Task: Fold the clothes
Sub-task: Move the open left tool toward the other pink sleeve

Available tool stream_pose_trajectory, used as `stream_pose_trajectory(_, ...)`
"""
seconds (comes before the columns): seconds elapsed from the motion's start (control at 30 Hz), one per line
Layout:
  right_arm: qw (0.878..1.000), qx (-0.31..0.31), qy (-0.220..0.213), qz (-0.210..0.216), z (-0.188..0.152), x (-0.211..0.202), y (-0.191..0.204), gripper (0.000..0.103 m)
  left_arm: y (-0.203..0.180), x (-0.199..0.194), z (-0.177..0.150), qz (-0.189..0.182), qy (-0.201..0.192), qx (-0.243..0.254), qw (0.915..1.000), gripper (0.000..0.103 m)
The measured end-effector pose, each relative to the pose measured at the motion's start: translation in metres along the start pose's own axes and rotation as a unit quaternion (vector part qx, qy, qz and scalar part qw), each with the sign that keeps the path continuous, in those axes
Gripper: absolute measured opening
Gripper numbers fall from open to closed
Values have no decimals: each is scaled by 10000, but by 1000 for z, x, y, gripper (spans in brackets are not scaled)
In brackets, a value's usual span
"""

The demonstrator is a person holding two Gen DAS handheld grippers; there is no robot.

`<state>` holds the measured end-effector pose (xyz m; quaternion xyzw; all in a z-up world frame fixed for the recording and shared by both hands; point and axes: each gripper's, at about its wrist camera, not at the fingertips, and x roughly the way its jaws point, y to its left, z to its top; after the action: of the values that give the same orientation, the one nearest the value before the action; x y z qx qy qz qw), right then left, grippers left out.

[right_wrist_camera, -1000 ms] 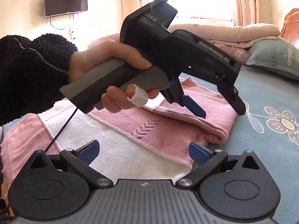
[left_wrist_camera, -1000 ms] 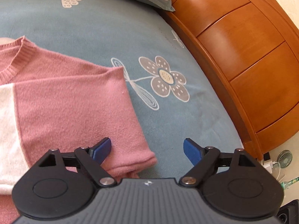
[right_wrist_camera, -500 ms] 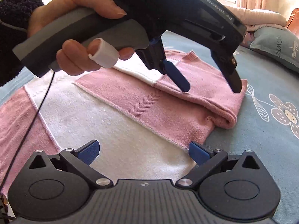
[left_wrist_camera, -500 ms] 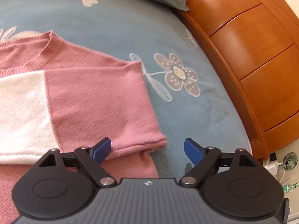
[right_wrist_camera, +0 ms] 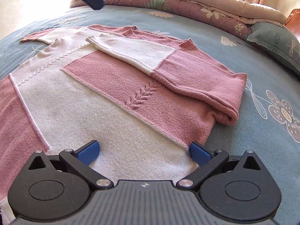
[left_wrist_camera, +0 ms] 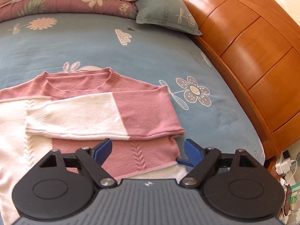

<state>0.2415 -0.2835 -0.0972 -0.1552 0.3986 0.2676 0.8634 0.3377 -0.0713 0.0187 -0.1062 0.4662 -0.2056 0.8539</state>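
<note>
Your left gripper (left_wrist_camera: pixel 148 149) hangs above the sweater (left_wrist_camera: pixel 131 110), its jaws opening with nothing between them. Your right gripper (right_wrist_camera: pixel 144 151) is released too. The sweater lies flat on the bed (left_wrist_camera: pixel 93 48), one sleeve (right_wrist_camera: pixel 150 60) folded across its chest.

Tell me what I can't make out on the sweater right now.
- Sweater hem: both wrist views, behind each gripper's body.
- Far sleeve: its end is too small and flat to read in the right view, cut off by the frame edge in the left.
- Sweater's underside: hidden against the bed.
</note>
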Motion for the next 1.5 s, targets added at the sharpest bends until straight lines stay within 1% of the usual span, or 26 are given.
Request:
stream_pose_trajectory(0.1,9996,286,55,-7,9,2,-3,103,30,-16,-19,229,-141,-361,9990,86)
stream_pose_trajectory(0.2,9981,603,-74,61,17,2,-5,103,66,-9,-46,389,-220,-810,9957,86)
stream_pose_trajectory(0.27,9968,754,-197,151,21,2,-5,103,90,0,-66,641,-275,-1019,9923,86)
stream_pose_trajectory(0.3,9963,810,-227,191,23,3,-5,103,98,3,-76,706,-300,-1100,9910,86)
stream_pose_trajectory(0.43,9954,895,-253,247,32,11,-3,103,127,10,-113,822,-399,-1393,9860,85)
stream_pose_trajectory(0.5,9954,913,-184,214,36,18,-1,103,131,4,-129,668,-580,-1391,9863,86)
stream_pose_trajectory(0.6,9954,937,-111,157,43,28,2,103,133,-8,-145,525,-675,-1434,9860,87)
stream_pose_trajectory(0.67,9955,931,-112,104,45,33,4,103,134,-13,-145,582,-637,-1392,9865,87)
stream_pose_trajectory(0.77,9969,778,-117,12,44,37,9,103,141,-18,-130,735,-762,-1346,9852,86)
stream_pose_trajectory(0.83,9976,686,-125,-46,44,38,11,103,148,-19,-120,765,-841,-1463,9827,86)
stream_pose_trajectory(0.93,9973,709,-160,-61,45,40,10,103,155,-11,-116,741,-802,-1632,9805,86)
stream_pose_trajectory(1.03,9974,701,-167,-56,44,40,10,103,159,-9,-128,669,-812,-1686,9801,86)
stream_pose_trajectory(1.13,9978,643,-171,-78,44,40,11,103,162,-16,-140,504,-882,-1781,9788,87)
stream_pose_trajectory(1.23,9977,637,-191,-101,44,40,11,103,170,-25,-140,452,-876,-1939,9761,87)
stream_pose_trajectory(1.33,9976,648,-229,-116,43,40,12,103,182,-38,-128,645,-1021,-1955,9732,87)
stream_pose_trajectory(1.43,9973,667,-268,-133,43,41,12,103,203,-55,-111,744,-1251,-2079,9673,87)
stream_pose_trajectory(1.5,9971,690,-288,-140,43,41,11,103,222,-65,-96,978,-1389,-2151,9617,87)
